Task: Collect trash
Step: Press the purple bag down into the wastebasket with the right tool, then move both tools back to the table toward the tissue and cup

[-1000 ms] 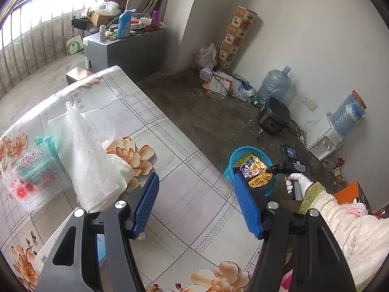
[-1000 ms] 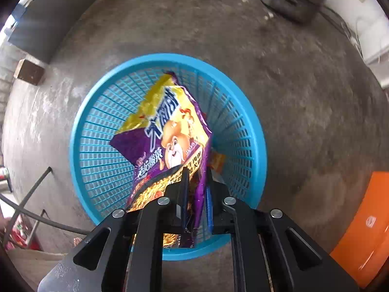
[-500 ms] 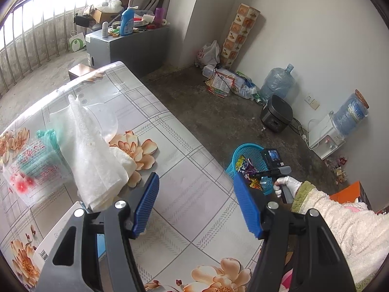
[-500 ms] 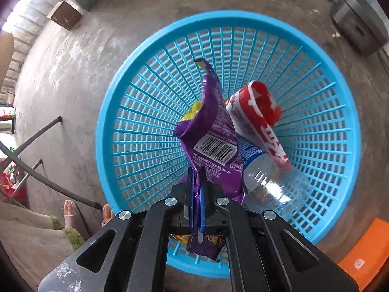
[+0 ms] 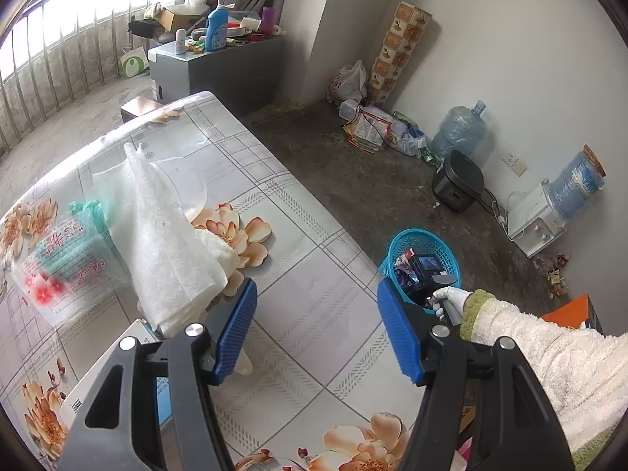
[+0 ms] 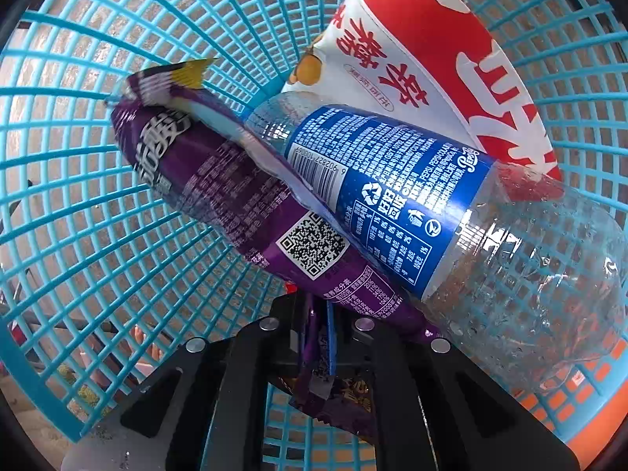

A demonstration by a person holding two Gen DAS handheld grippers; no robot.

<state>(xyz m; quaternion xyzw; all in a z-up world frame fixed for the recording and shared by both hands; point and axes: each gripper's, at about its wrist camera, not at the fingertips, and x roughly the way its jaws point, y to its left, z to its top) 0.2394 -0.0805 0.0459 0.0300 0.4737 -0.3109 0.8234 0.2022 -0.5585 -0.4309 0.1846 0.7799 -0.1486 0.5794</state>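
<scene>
Down inside the blue plastic basket [image 6: 98, 180], the right gripper [image 6: 320, 337] points steeply at the trash. Its 2 jaws are only a narrow gap apart and are opening at this moment, with the bottom edge of the purple snack bag [image 6: 235, 196] between them. The bag lies across the basket, and its yellow-tipped end leans on the lattice wall. Just beside it, touching it, lies a clear Pepsi bottle [image 6: 412, 204] with a blue label. Behind the bottle a red and white snack bag [image 6: 431, 59] stands against the far wall of the basket.

From the left wrist view, the basket [image 5: 447, 253] stands on the dark floor just beside the table edge. A gloved hand [image 5: 451, 298] with a fluffy white sleeve [image 5: 549, 353] holds the right gripper's handle over the basket.

The left gripper [image 5: 316, 337] hovers above the table [image 5: 314, 306], which has a flowered cover. Its blue pads stand well apart and hold nothing. Near its left finger lie a white paper towel [image 5: 165, 243] and a pack of tissues [image 5: 66, 259] with teal print.
</scene>
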